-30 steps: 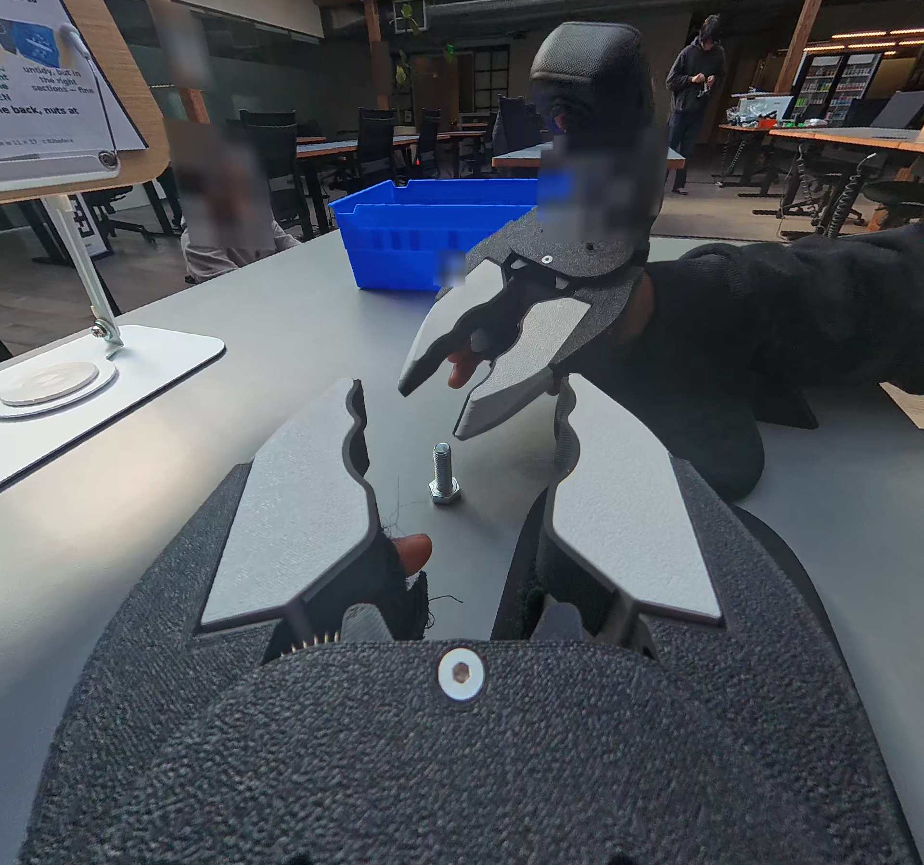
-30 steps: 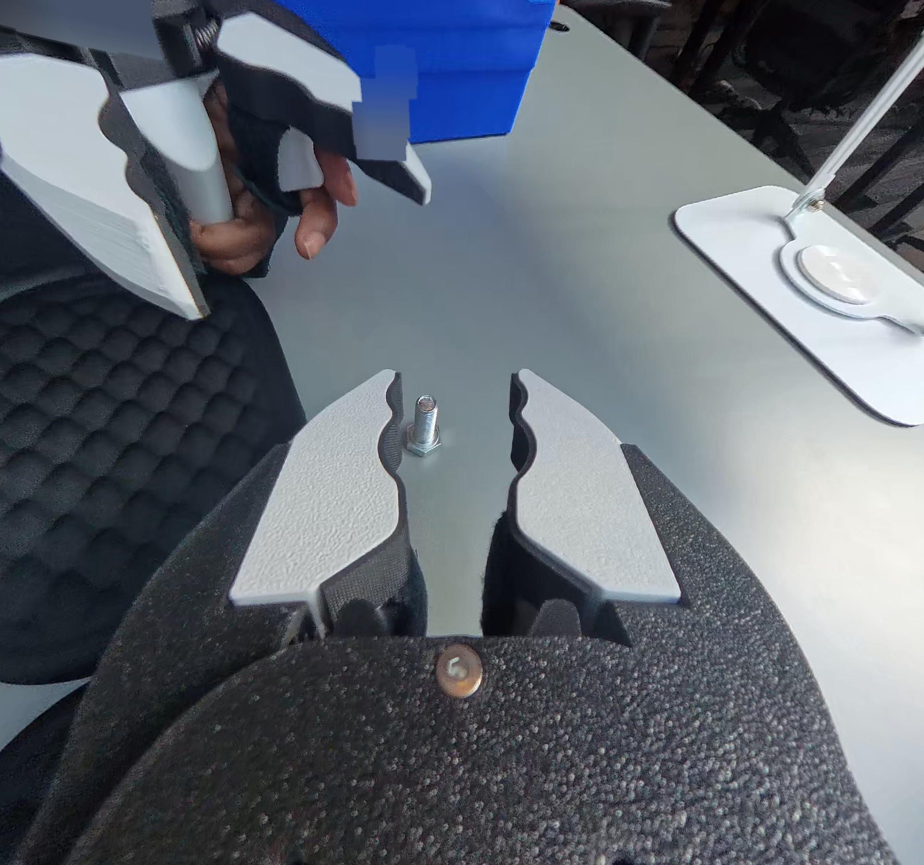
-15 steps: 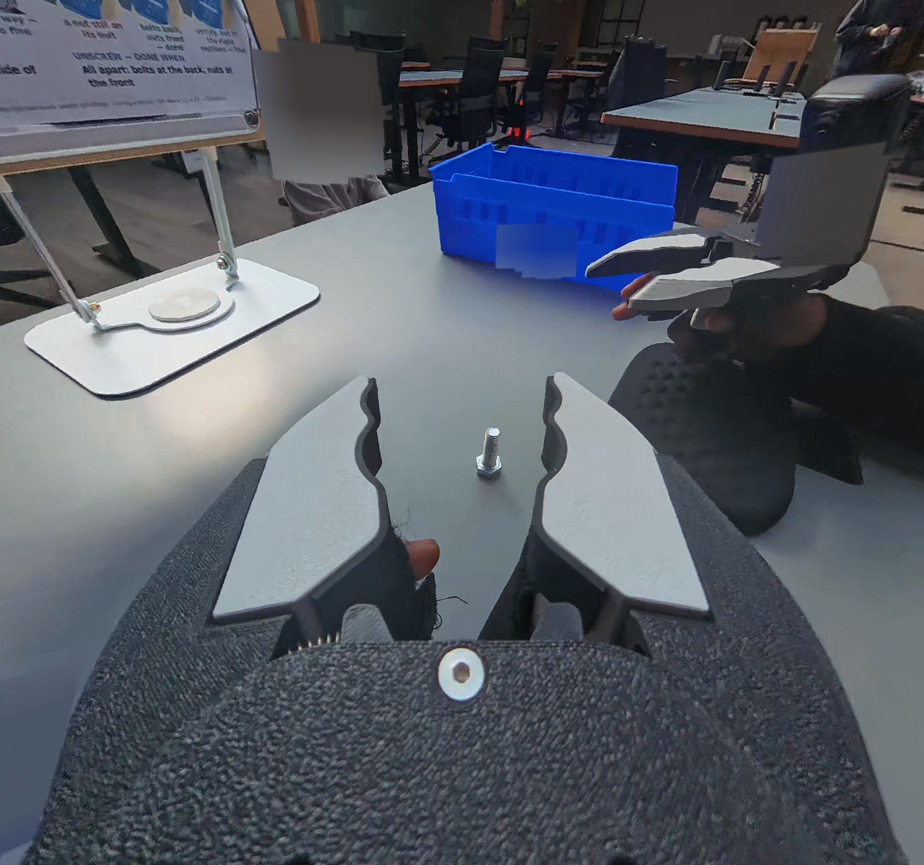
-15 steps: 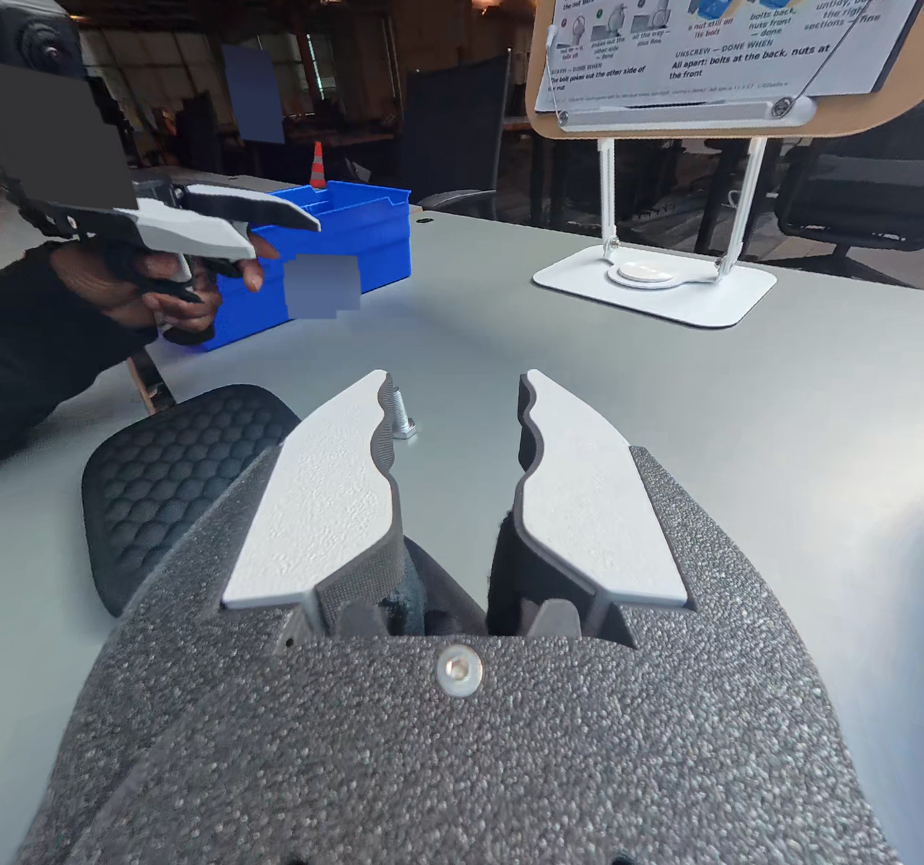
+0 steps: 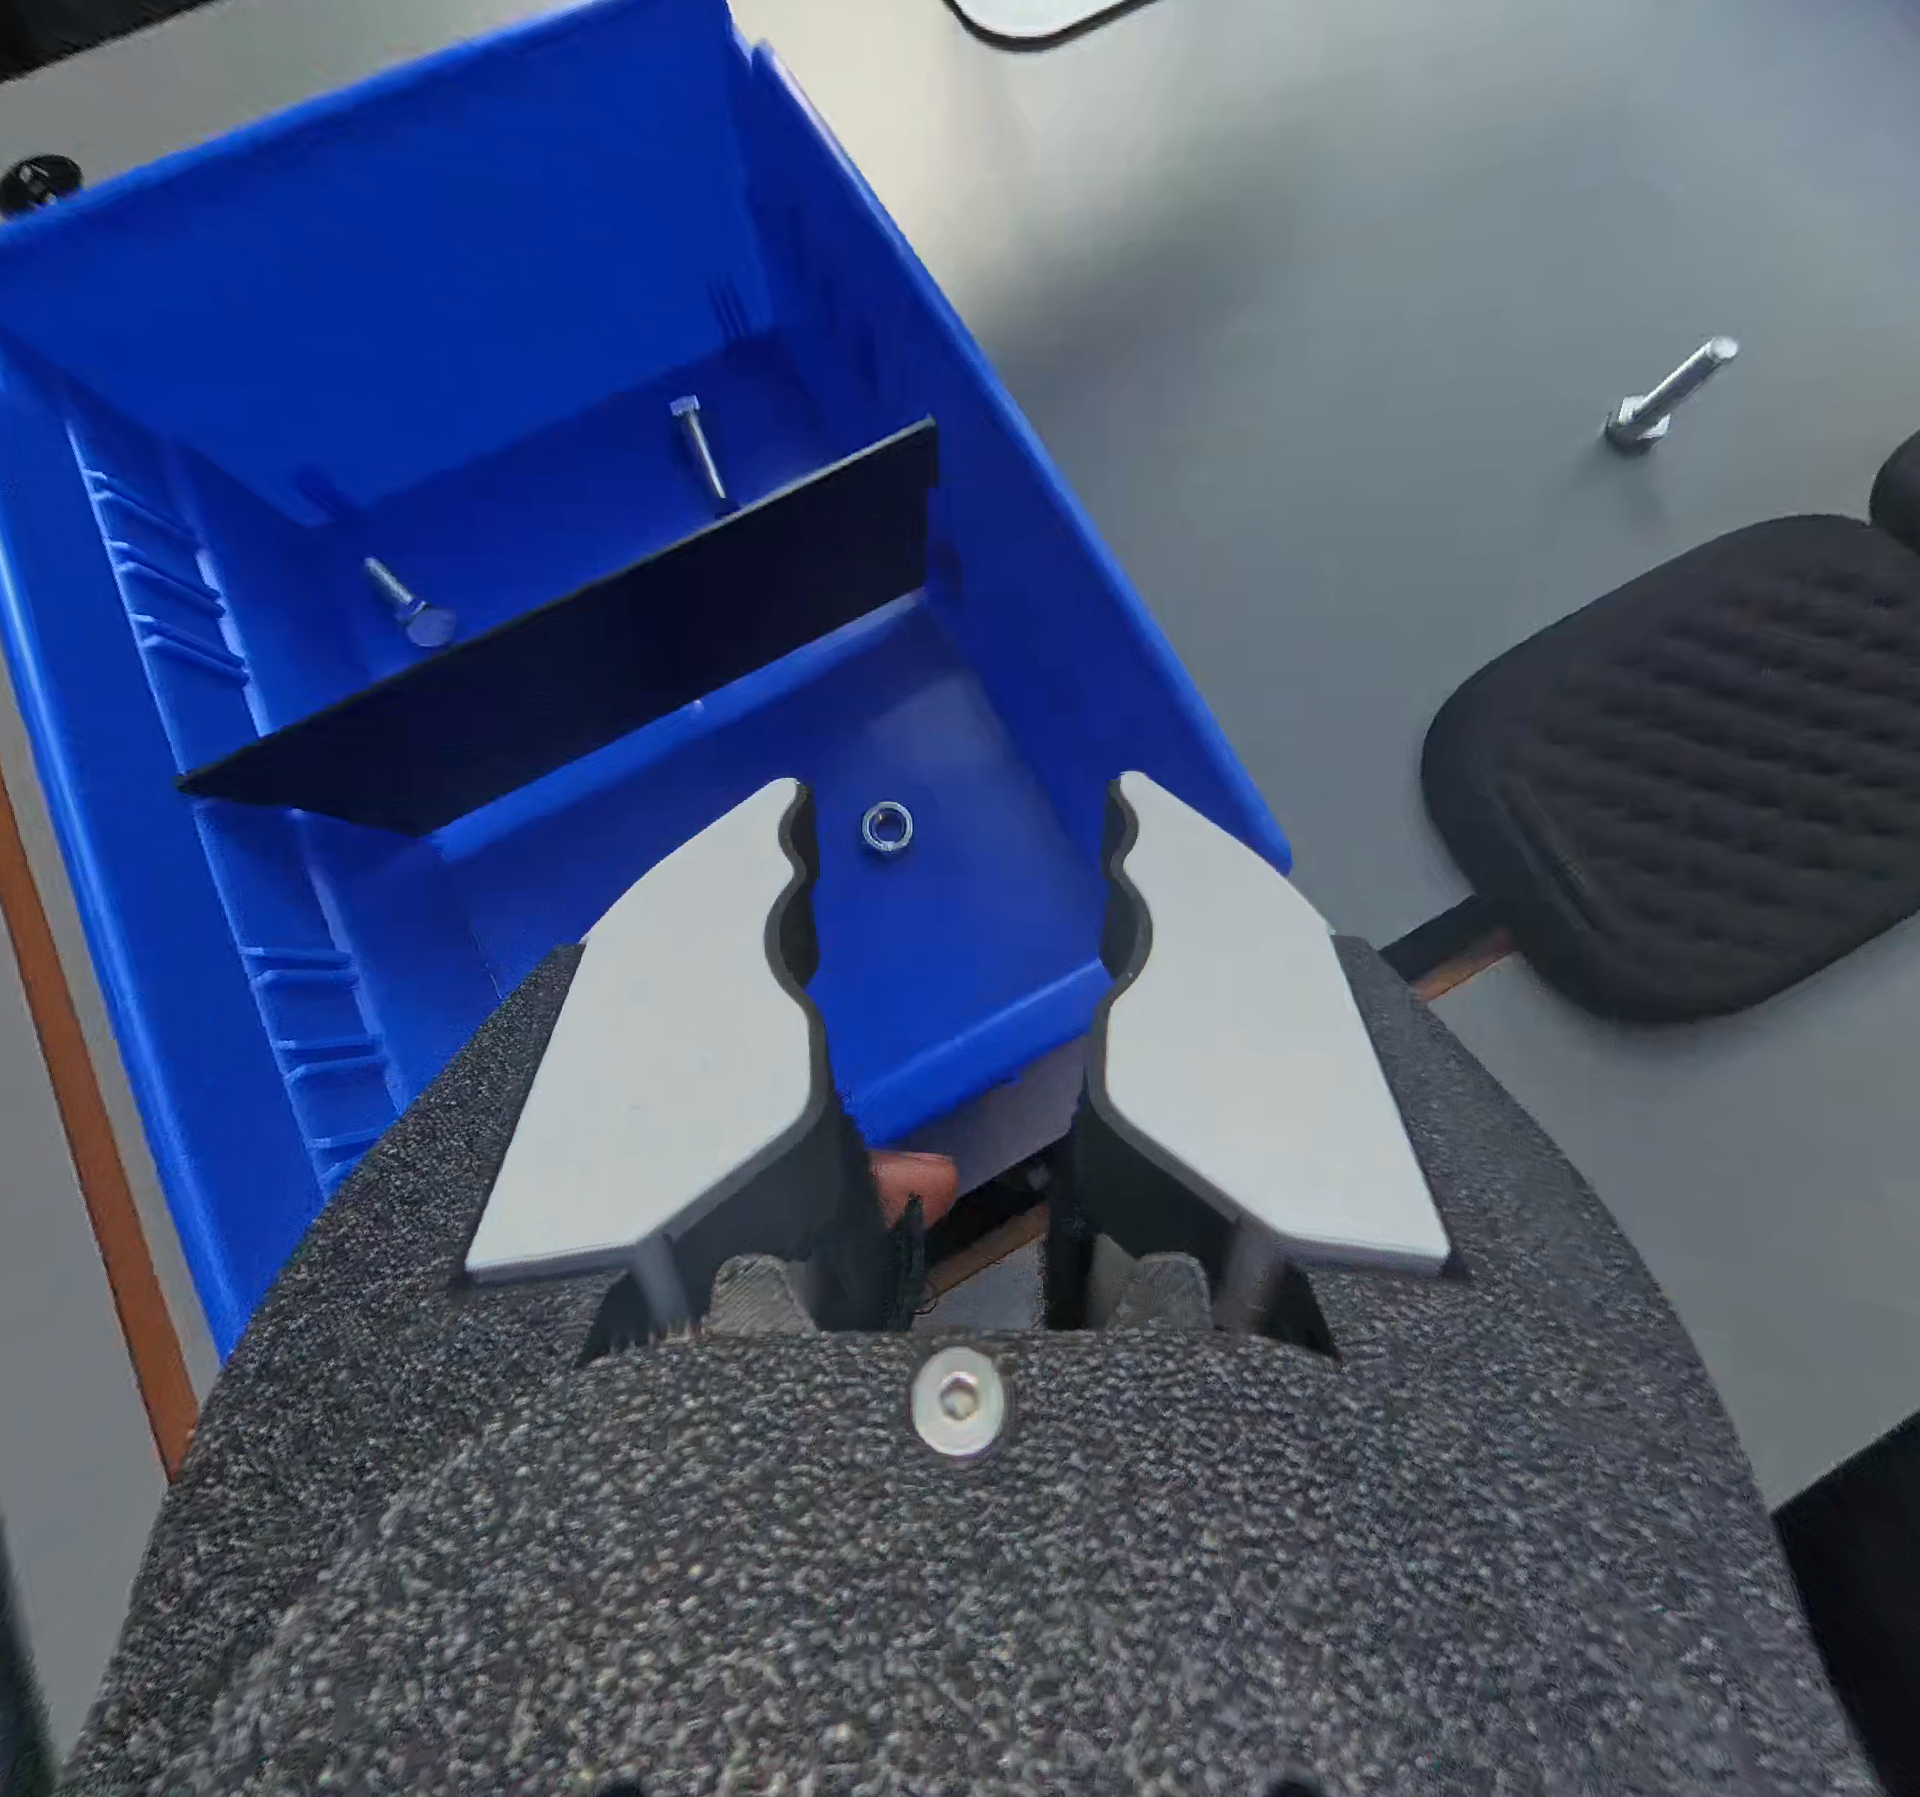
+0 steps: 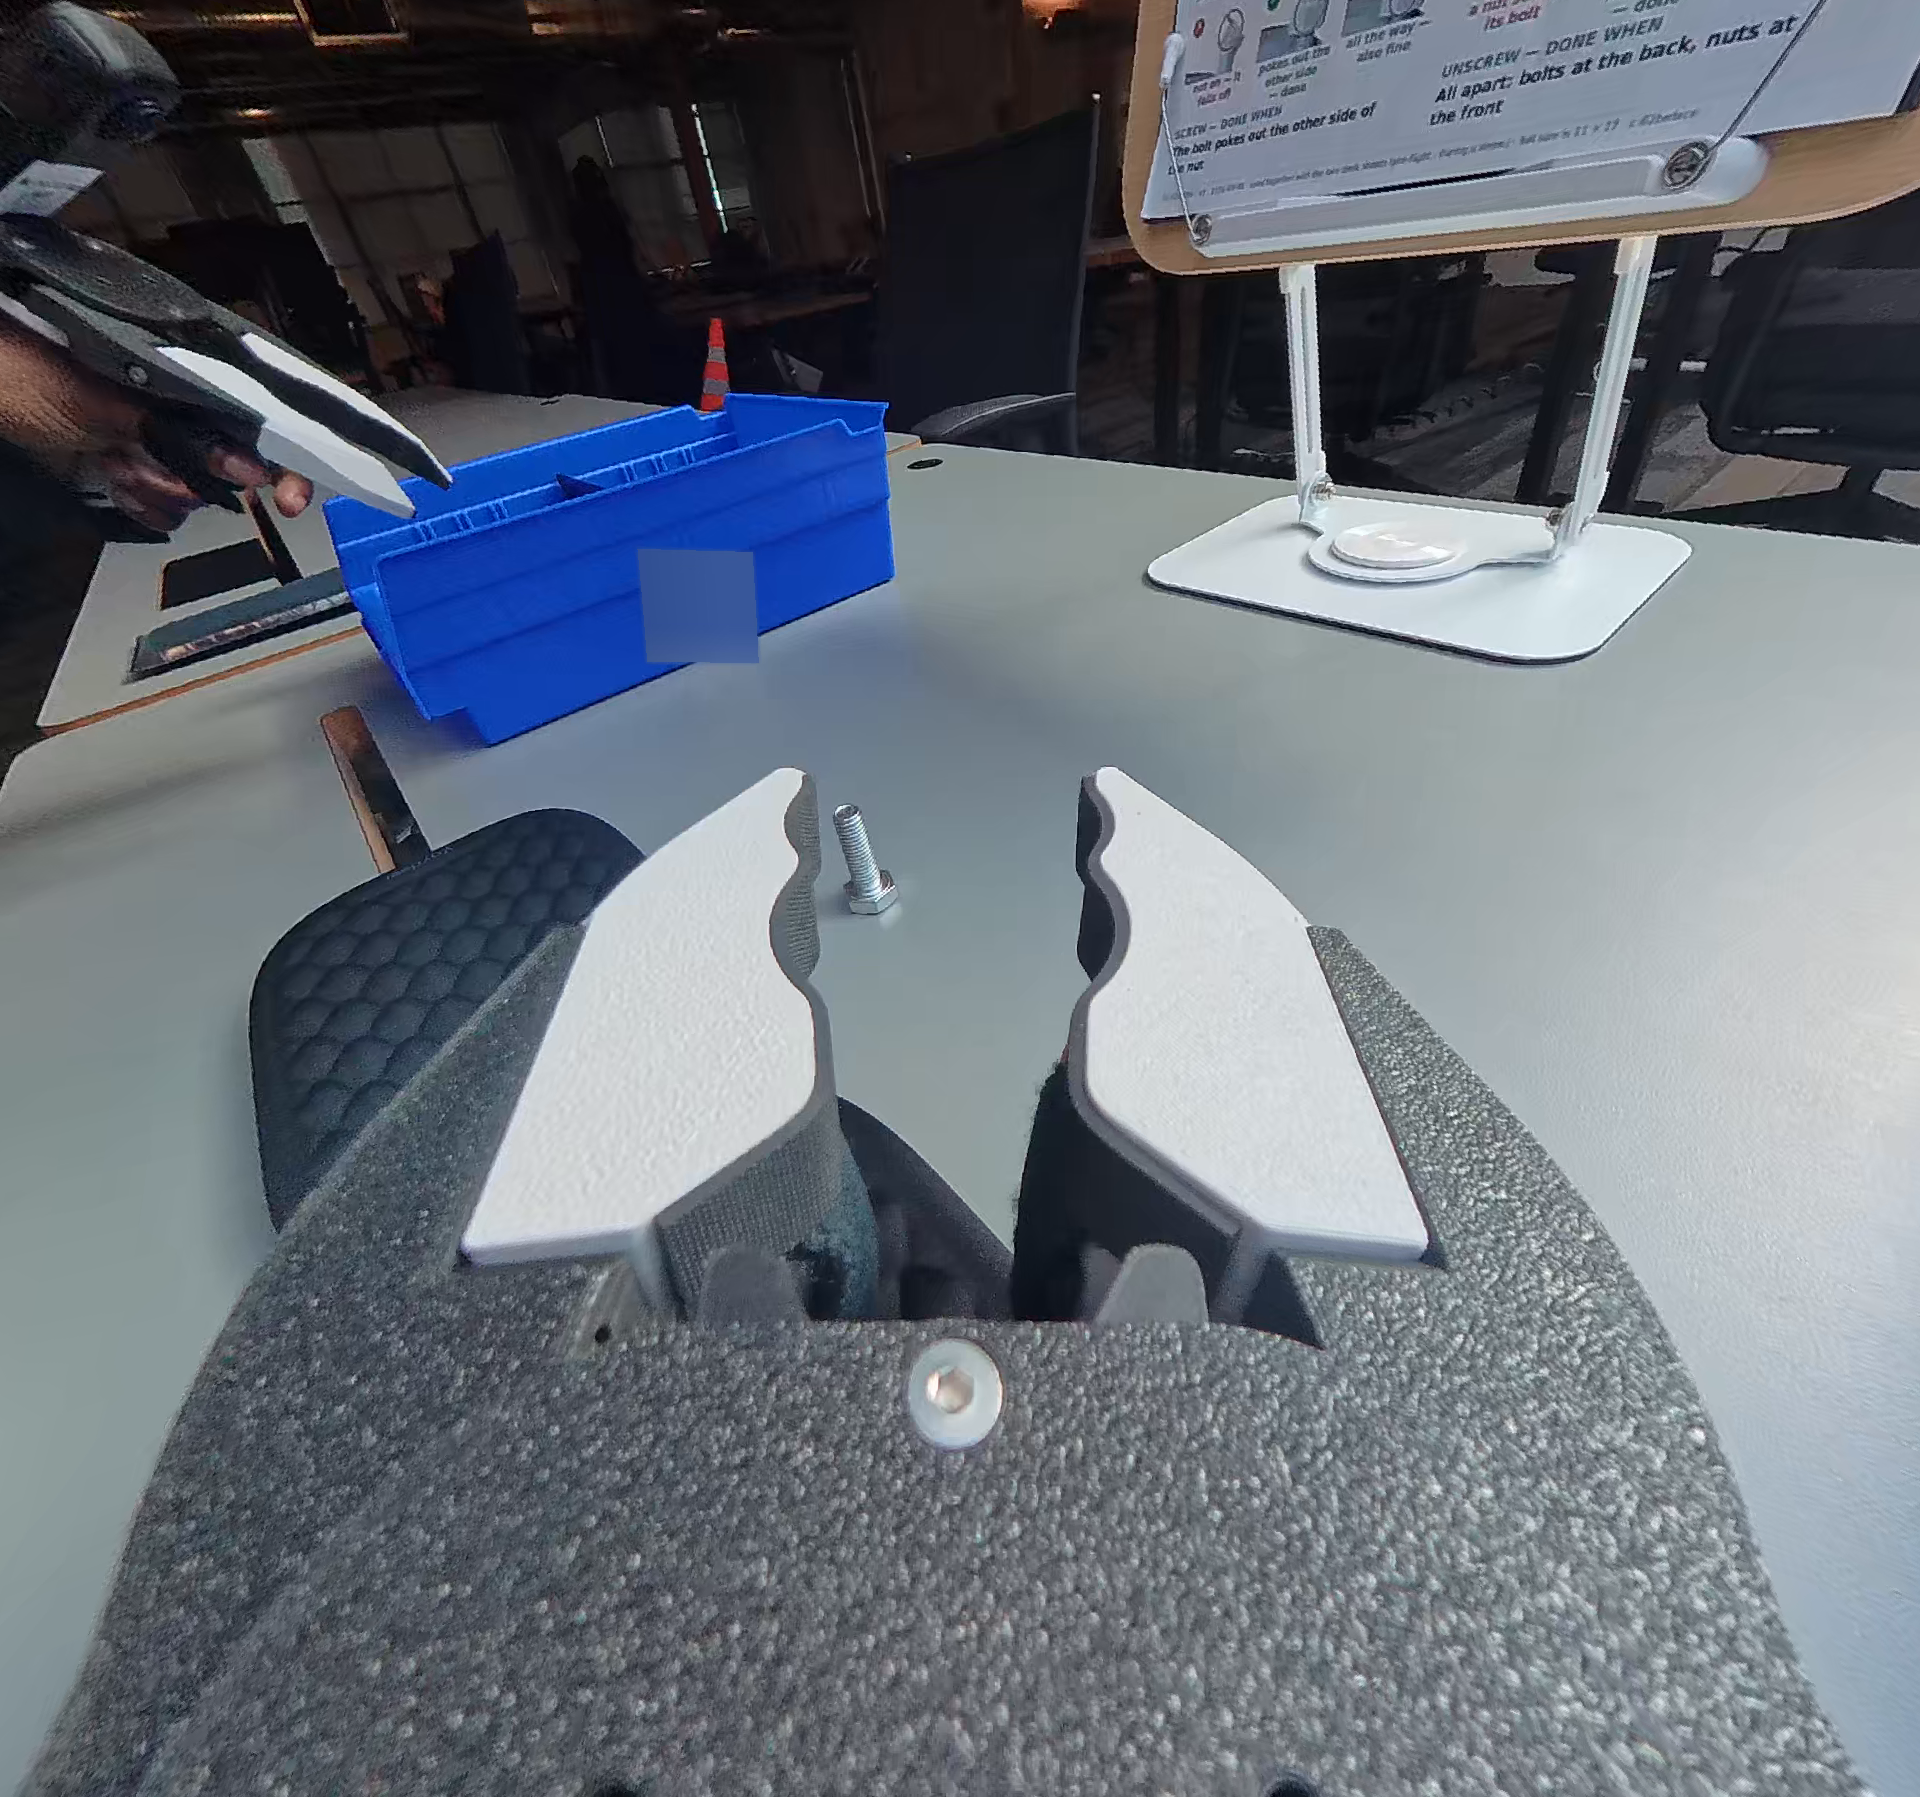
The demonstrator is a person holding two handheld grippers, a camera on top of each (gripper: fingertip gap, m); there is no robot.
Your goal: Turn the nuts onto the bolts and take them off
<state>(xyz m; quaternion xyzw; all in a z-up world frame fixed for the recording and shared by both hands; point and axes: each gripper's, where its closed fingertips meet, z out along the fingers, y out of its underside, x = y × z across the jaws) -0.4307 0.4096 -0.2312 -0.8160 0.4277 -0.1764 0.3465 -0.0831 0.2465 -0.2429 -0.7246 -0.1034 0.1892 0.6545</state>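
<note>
My left gripper [image 5: 954, 838] is open and empty, held above the near compartment of a blue bin [image 5: 312, 220]. A single steel nut [image 5: 887, 826] lies on the bin floor between my fingertips. Behind a black divider [image 5: 582, 625], two bolts [image 5: 698, 454] [image 5: 407, 604] lie in the far compartment. A third bolt [image 5: 1662, 397] stands on its head on the grey table to the right. In the right wrist view my right gripper [image 6: 940, 797] is open and empty, low over the table, with that bolt [image 6: 860, 859] just inside its left finger. The left gripper [image 6: 343, 459] shows far left over the bin [image 6: 540, 604].
A black padded wrist rest [image 5: 1683, 760] lies right of the bin and beside my right gripper [image 6: 416, 926]. A white stand base [image 6: 1423, 584] carrying an instruction board [image 6: 1538, 54] stands at the back right. A table seam with a wooden edge [image 5: 94, 1124] runs left of the bin. The tips of one gripper are about 40 cm away from the tips of the other.
My left gripper has left the standing bolt, swung over to the blue bin and now points down into it. My right gripper has stayed open by the bolt, easing back slightly.
</note>
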